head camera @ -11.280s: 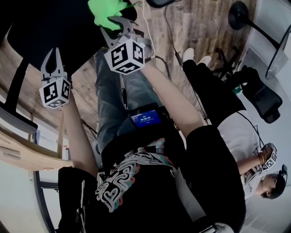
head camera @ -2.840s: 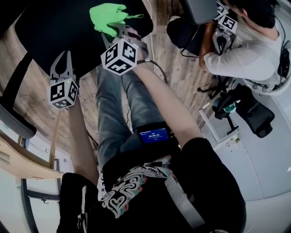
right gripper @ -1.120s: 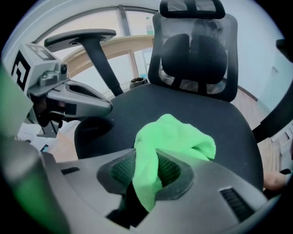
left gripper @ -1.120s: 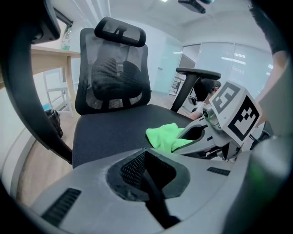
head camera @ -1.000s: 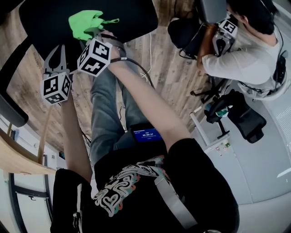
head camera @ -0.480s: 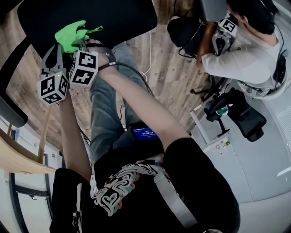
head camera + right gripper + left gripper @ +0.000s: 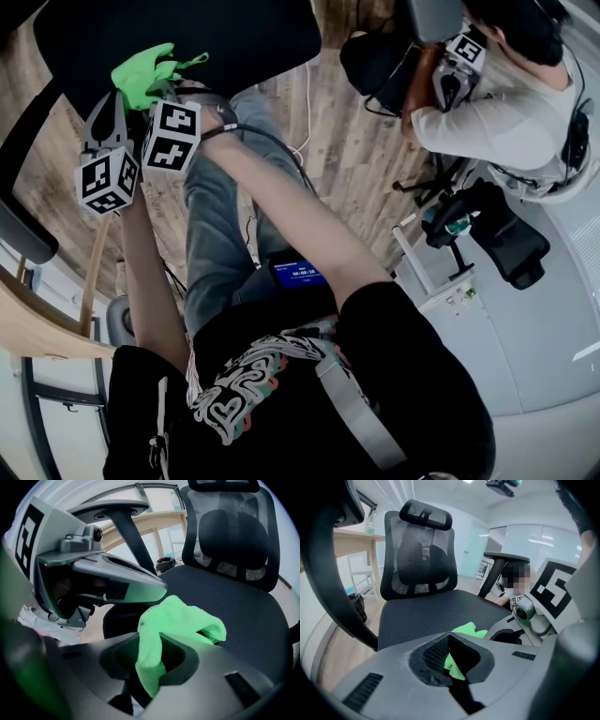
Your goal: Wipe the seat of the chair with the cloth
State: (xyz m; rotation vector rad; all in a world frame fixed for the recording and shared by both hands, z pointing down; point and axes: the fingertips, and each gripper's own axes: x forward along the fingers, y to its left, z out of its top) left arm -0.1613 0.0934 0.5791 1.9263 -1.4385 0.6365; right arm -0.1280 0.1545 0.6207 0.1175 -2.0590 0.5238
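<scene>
Wood floor [image 7: 366, 141] lay under the black chair seat [image 7: 234, 37]. My right gripper [image 7: 157, 641] pinched the green cloth [image 7: 183, 618] over it. My left gripper [image 7: 450, 637], jaws together, hung just beside.

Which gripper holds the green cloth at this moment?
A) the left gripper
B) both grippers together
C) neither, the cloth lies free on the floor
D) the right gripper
D: in the right gripper view the green cloth is pinched between the jaws of the right gripper, over the chair seat; the left gripper has its jaws together on nothing.
</scene>
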